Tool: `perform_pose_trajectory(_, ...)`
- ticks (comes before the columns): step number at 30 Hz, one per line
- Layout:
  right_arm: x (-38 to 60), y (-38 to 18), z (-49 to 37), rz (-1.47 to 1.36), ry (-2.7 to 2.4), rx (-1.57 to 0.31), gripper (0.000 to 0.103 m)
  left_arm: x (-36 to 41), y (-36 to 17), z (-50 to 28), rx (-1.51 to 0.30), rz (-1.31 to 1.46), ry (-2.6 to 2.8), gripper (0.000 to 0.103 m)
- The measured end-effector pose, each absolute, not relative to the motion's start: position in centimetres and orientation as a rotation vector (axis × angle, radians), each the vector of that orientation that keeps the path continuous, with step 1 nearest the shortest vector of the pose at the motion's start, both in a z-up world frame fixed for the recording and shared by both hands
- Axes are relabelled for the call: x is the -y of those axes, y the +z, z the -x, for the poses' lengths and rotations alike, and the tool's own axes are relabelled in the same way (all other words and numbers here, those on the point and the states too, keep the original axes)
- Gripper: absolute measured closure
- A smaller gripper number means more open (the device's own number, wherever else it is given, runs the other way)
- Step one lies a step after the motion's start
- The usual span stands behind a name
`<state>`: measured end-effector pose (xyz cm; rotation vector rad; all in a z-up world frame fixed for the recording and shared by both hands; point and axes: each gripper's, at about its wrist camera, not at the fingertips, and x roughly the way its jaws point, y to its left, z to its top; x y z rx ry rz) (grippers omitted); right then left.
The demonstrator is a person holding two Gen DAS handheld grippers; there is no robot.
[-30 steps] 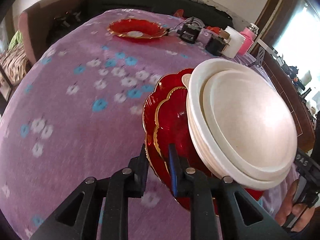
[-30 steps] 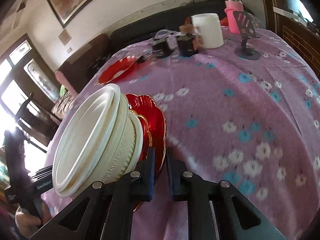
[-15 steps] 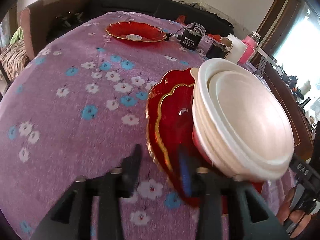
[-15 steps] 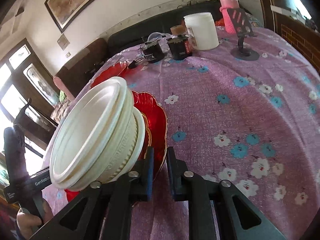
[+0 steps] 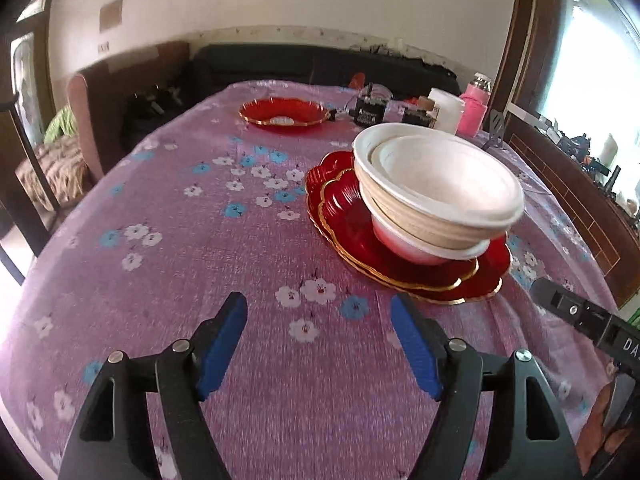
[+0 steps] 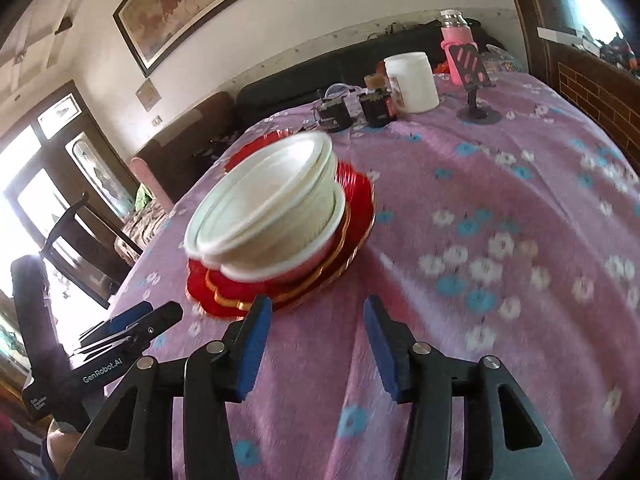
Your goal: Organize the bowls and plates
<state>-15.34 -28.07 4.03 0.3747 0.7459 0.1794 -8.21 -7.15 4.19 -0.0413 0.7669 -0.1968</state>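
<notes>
A white jar (image 6: 412, 82), pink bottle (image 6: 454, 36) and phone stand (image 6: 476, 84) crowd the far table edge.

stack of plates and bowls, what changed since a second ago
Both grippers, left and right, let go of the red plates: their fingers have just been opening, nothing between them now, and they backed away. The stack with the white bowls now rests on the tablecloth. The far red plate stayed put.

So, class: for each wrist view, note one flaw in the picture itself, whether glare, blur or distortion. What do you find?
Left wrist view: the window at right is blown out white, and fisheye bends the purple floral tablecloth into a dome. Right wrist view: motion blur smears the stacked white bowls and the red gold-rimmed plates; the doorway at left glares.
</notes>
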Motion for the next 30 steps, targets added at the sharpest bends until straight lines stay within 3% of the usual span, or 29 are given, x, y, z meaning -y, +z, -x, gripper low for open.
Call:
perform_pose_trajectory(4, 27.3, 3.7, 16.3, -0.330, 0.121, -0.706, 0.048, 8.3, 4.0, 9.8, -0.682, -0.010, -0.191, 0.014)
perform_pose_trajectory(9, 27.3, 3.7, 16.8, -0.297, 0.052, -0.646, 0.033, 9.8, 4.0, 10.4, -0.620, -0.053, -0.204, 0.004)
perform_pose_trajectory(17, 27.6, 3.4, 17.4, -0.305, 0.015, -0.614, 0.017, 11.5, 3.3, 10.1, -0.668, -0.186, -0.137, 0.000)
perform_pose_trajectory(30, 27.9, 3.0, 16.7, -0.323, -0.004, -0.653, 0.014, 12.2, 3.2, 10.5, -0.672, -0.221, -0.163, 0.000)
